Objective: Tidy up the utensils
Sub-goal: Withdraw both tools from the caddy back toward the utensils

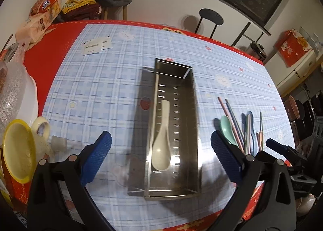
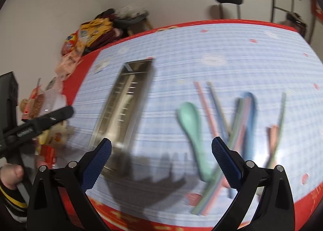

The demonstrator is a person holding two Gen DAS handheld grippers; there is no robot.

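Note:
A long steel utensil tray point(image 1: 192, 130) lies on the blue checked tablecloth, with a cream spoon point(image 1: 161, 140) inside it. My left gripper point(image 1: 160, 146) hangs above the tray's near half, open, nothing between its blue pads. To the tray's right lies a loose pile of utensils: a mint green spoon point(image 1: 227, 128), a blue spoon point(image 1: 250, 117) and several pastel chopsticks point(image 1: 232, 121). In the blurred right wrist view my right gripper point(image 2: 161, 150) stands open and empty over the cloth, between the tray point(image 2: 123, 107) and the mint spoon point(image 2: 191, 128); the chopsticks point(image 2: 210, 113) cross beside it.
A yellow-rimmed mug point(image 1: 18, 146), a cream cup point(image 1: 41, 128) and a white bowl point(image 1: 30, 97) crowd the table's left edge. Snack bags point(image 1: 46, 6) sit at the far left corner, paper cards point(image 1: 97, 46) beyond the tray. A black stool point(image 1: 211, 16) stands behind the table.

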